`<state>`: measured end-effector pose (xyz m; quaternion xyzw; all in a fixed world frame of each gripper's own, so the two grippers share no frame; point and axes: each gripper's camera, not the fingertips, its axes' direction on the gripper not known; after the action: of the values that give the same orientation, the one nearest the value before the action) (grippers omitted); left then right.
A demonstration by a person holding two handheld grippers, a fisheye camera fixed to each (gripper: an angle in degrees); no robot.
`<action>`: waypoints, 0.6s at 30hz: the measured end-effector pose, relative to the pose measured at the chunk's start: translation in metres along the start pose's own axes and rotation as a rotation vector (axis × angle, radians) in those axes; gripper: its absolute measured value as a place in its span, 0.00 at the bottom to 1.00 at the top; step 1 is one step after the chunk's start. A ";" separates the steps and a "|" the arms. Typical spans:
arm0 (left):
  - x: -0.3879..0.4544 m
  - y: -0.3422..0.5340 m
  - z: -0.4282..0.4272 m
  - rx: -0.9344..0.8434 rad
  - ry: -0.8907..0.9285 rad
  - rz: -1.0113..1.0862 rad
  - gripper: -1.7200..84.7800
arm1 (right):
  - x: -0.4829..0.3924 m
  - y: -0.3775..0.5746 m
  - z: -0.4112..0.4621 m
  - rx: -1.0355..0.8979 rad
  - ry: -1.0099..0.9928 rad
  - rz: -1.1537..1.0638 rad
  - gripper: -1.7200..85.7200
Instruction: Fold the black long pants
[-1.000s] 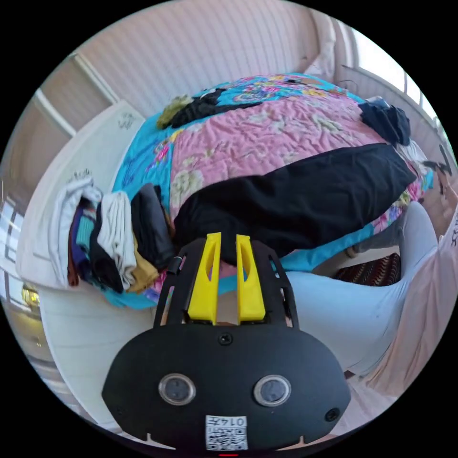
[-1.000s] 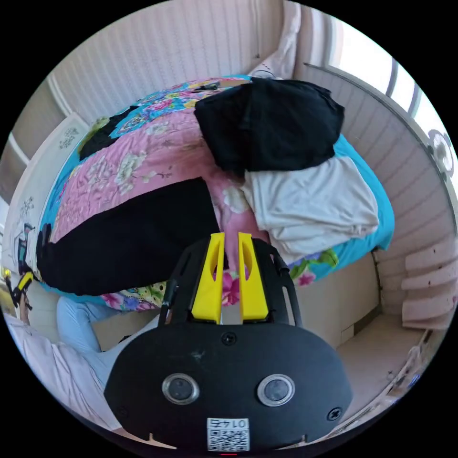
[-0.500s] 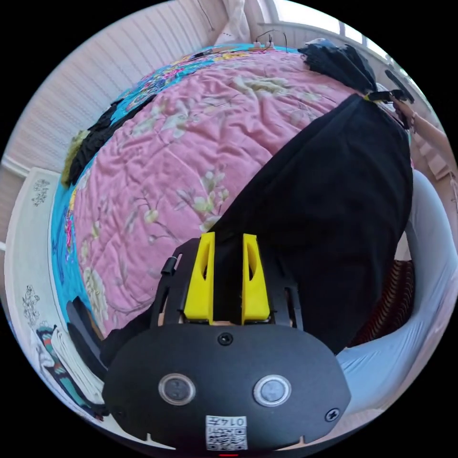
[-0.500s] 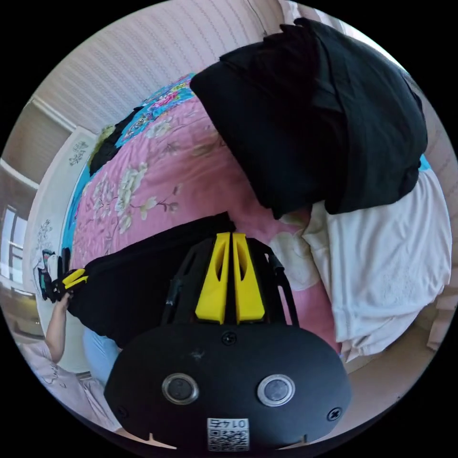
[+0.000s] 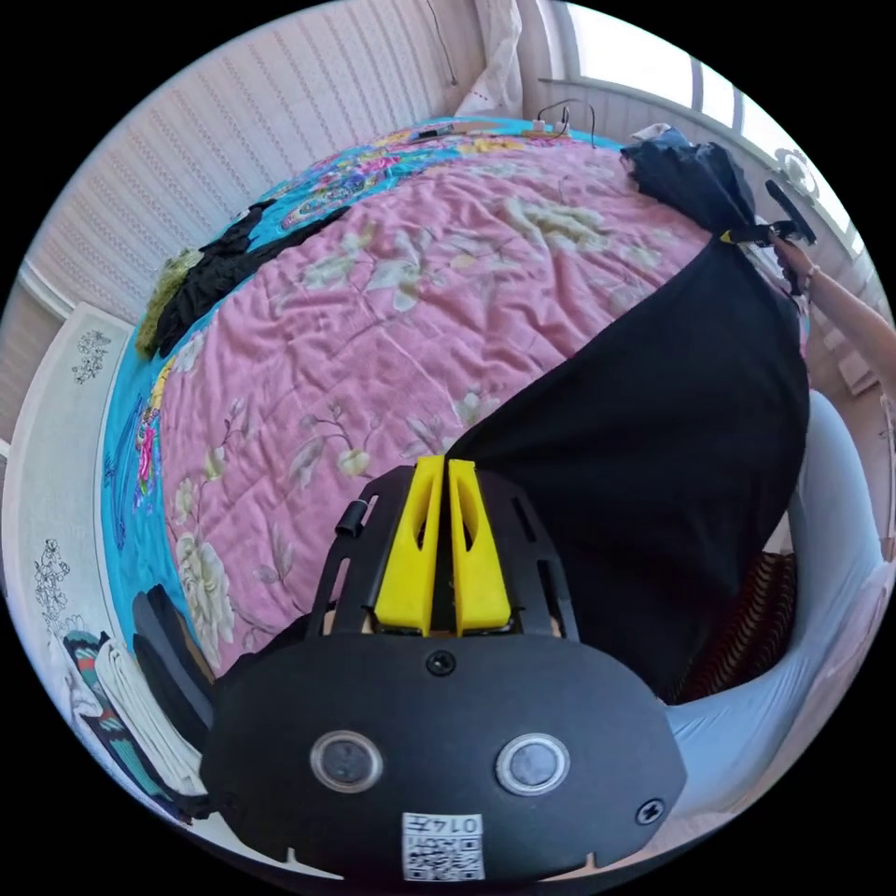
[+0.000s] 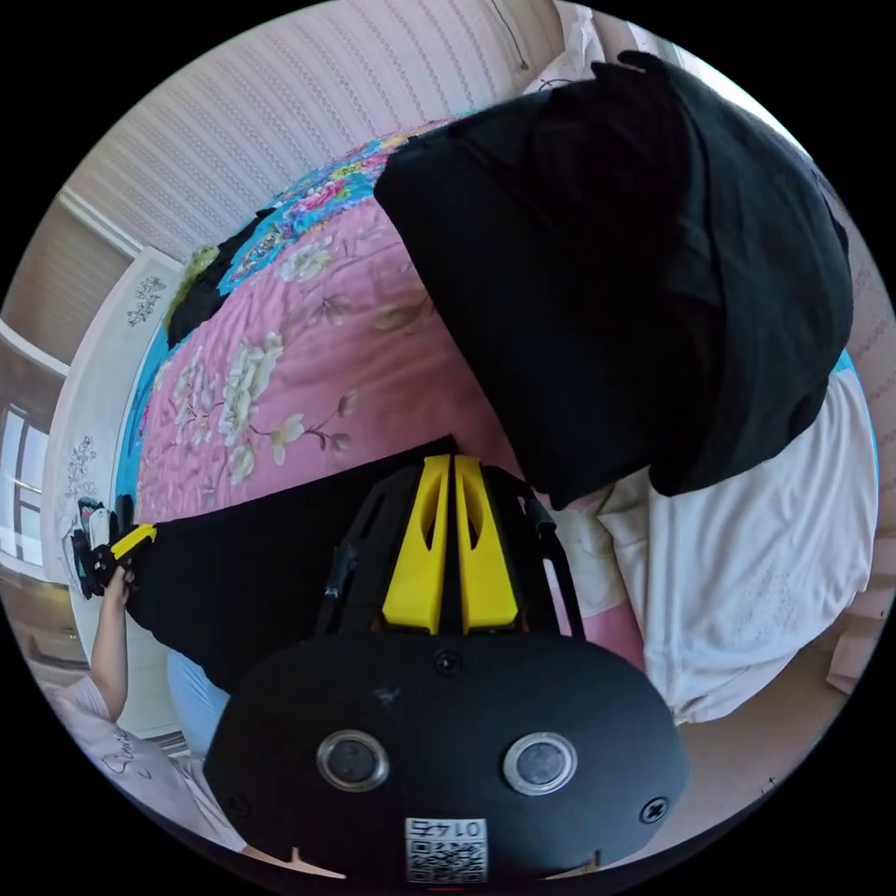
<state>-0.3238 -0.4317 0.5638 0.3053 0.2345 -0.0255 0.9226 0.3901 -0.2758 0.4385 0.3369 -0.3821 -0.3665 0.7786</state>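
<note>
The black long pants (image 5: 653, 448) lie stretched along the near edge of the pink flowered quilt (image 5: 373, 308). My left gripper (image 5: 447, 464) is shut on one far corner of the pants. In the right gripper view the pants (image 6: 261, 569) run off to the left, and my right gripper (image 6: 452, 460) is shut on their other far corner. Each view catches the other gripper small at the pants' distant end: the right one (image 5: 747, 233) in a hand, the left one (image 6: 126, 546) likewise.
A heap of black clothing (image 6: 635, 280) lies over a white garment (image 6: 765, 560) close to the right gripper. Folded clothes (image 5: 131, 709) are stacked by the footboard. A dark and green garment (image 5: 205, 275) lies at the quilt's far side. The person's pale blue trousers (image 5: 831, 579) are alongside the bed.
Both grippers came down onto the pants' far corners. The right closed on its corner half a second ago; the left has closed since. The cloth is now pulled taut between them.
</note>
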 end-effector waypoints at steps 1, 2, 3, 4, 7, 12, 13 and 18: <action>0.004 -0.002 0.021 -0.059 -0.004 0.012 0.02 | 0.005 0.001 0.027 -0.029 0.028 0.010 0.02; 0.009 -0.001 0.037 -0.086 -0.001 0.028 0.02 | 0.010 0.005 0.047 -0.035 0.050 0.011 0.02; 0.010 0.001 0.038 -0.065 -0.012 0.035 0.03 | 0.013 0.009 0.053 -0.021 0.051 0.009 0.02; 0.010 0.004 0.036 -0.060 -0.028 0.036 0.04 | 0.020 0.016 0.059 0.002 0.062 0.019 0.02; 0.004 0.017 0.016 -0.047 -0.044 0.004 0.05 | 0.035 0.046 0.061 0.071 0.139 0.012 0.02; 0.026 0.064 -0.047 0.130 -0.066 -0.009 0.02 | -0.025 0.123 0.088 0.115 0.096 -0.290 0.02; 0.043 0.073 -0.055 0.170 -0.007 0.012 0.01 | -0.061 0.142 0.111 0.074 0.029 -0.393 0.02; 0.128 0.082 -0.026 0.215 0.270 -0.020 0.01 | -0.240 0.200 0.235 -0.139 -0.319 -0.793 0.02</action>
<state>-0.2051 -0.3380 0.5333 0.4005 0.3553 -0.0182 0.8444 0.1498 -0.0337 0.6291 0.3435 -0.3131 -0.7098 0.5294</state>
